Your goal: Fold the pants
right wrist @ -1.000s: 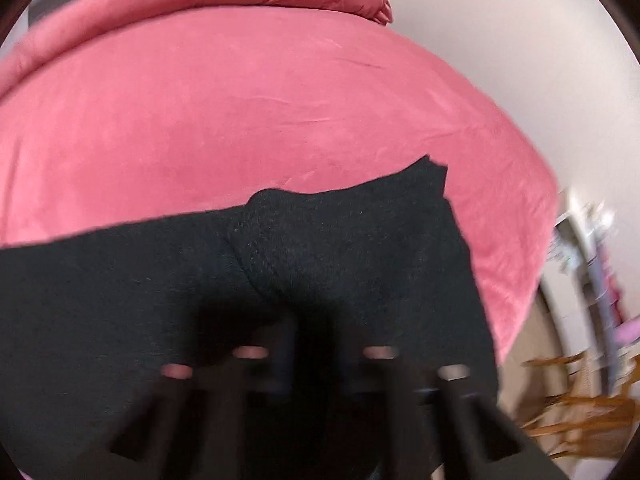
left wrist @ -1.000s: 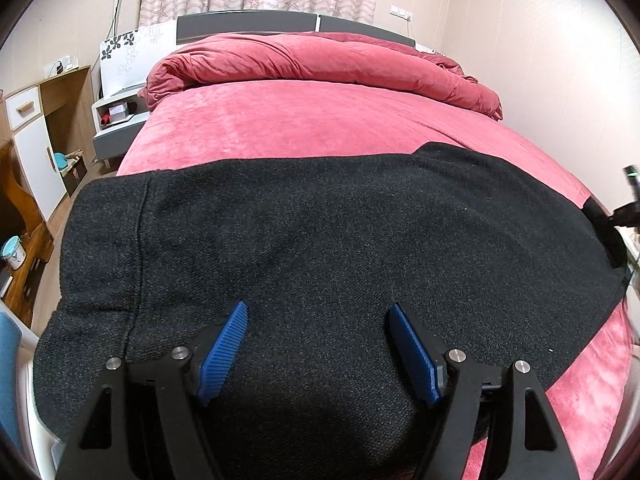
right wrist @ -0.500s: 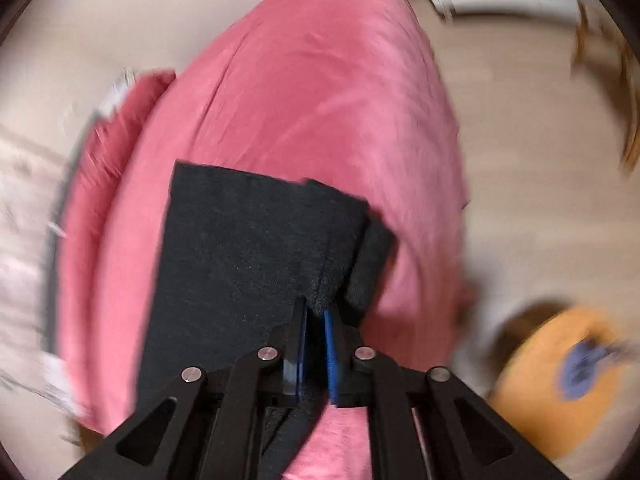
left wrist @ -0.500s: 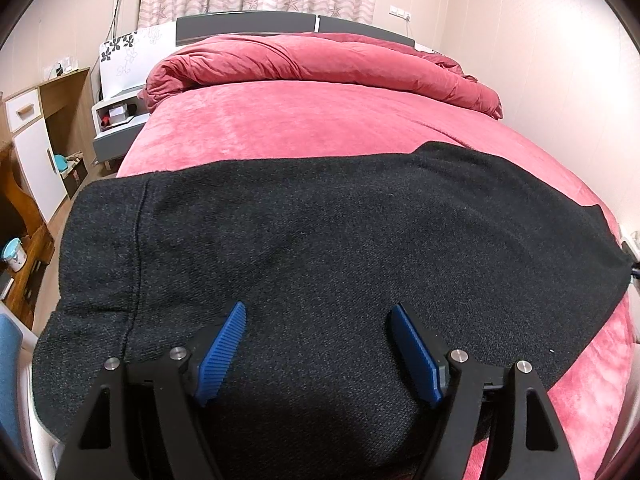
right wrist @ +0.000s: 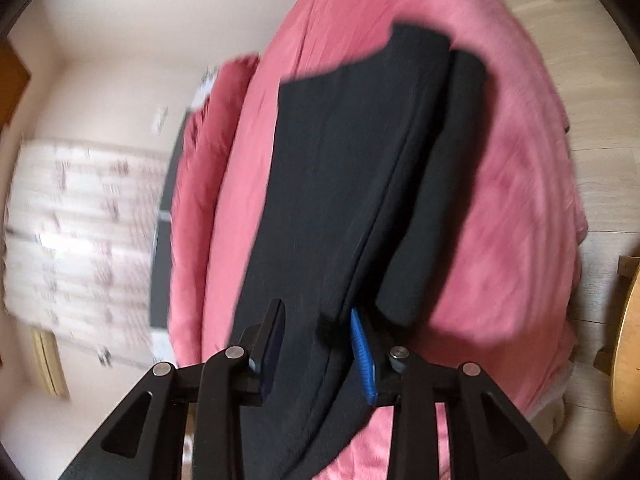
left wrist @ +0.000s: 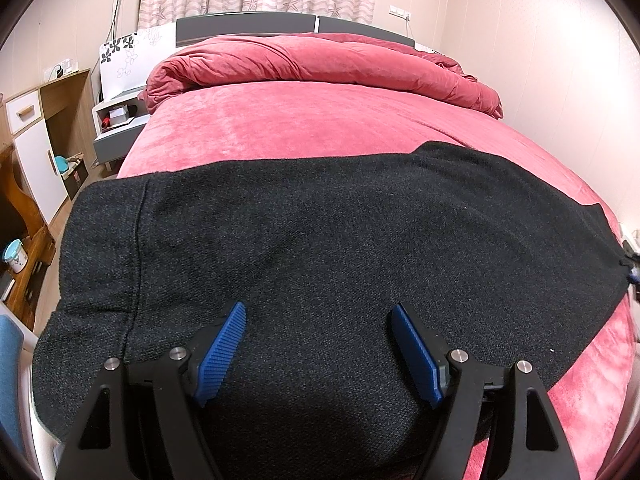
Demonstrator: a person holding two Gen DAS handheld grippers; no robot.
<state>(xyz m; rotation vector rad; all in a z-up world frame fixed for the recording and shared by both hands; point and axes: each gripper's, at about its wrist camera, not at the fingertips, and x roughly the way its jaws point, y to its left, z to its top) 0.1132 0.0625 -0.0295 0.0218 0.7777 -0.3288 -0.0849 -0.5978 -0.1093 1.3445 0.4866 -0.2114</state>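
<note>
Black knit pants [left wrist: 320,240] lie folded lengthwise across the near end of a red bed [left wrist: 320,120]. My left gripper [left wrist: 318,320] is open and empty, hovering just above the pants near their front edge. In the right wrist view, which is blurred by motion, the pants [right wrist: 340,160] stretch away from me with a second layer edge along the right side. My right gripper [right wrist: 316,336] stands open at the pants' near end, its blue pad [right wrist: 362,356] against the cloth edge.
A rolled red duvet [left wrist: 320,64] lies at the headboard. A white nightstand [left wrist: 116,120] and a wooden cabinet [left wrist: 36,136] stand at the left of the bed. A wooden stool [right wrist: 628,344] stands on the floor at the right.
My right gripper was shut on the pants' end half a second ago and has opened. It swung round over the pants. The left gripper has barely moved.
</note>
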